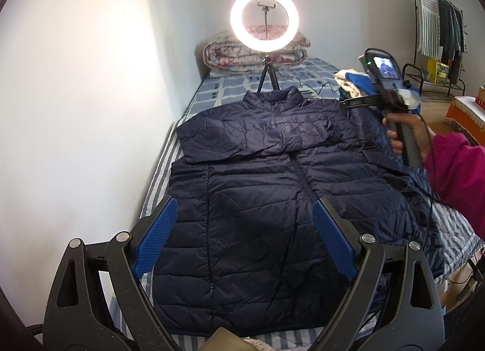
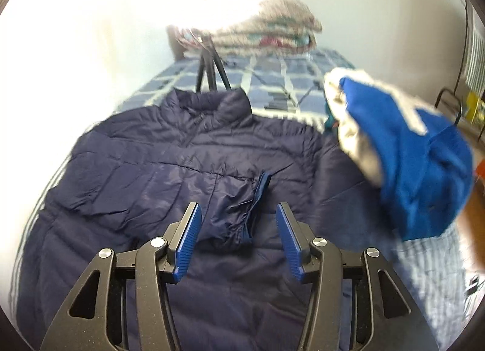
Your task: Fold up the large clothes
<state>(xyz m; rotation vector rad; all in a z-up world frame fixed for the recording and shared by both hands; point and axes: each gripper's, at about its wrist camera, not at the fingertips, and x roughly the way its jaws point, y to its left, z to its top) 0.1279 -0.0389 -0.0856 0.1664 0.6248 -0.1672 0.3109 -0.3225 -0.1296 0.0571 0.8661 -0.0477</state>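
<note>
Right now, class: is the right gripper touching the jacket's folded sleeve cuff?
Apart. The right wrist view shows the right gripper open, both pads clear of the cuff lying between them on the jacket.

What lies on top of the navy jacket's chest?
One sleeve is folded across the navy jacket, its cuff bunched. The chest and zipper beneath the sleeve are covered.

Navy quilted jacket (image 1: pixel 272 199); blue-checked bedsheet (image 1: pixel 230 87); magenta sleeve (image 1: pixel 457 169).
</note>
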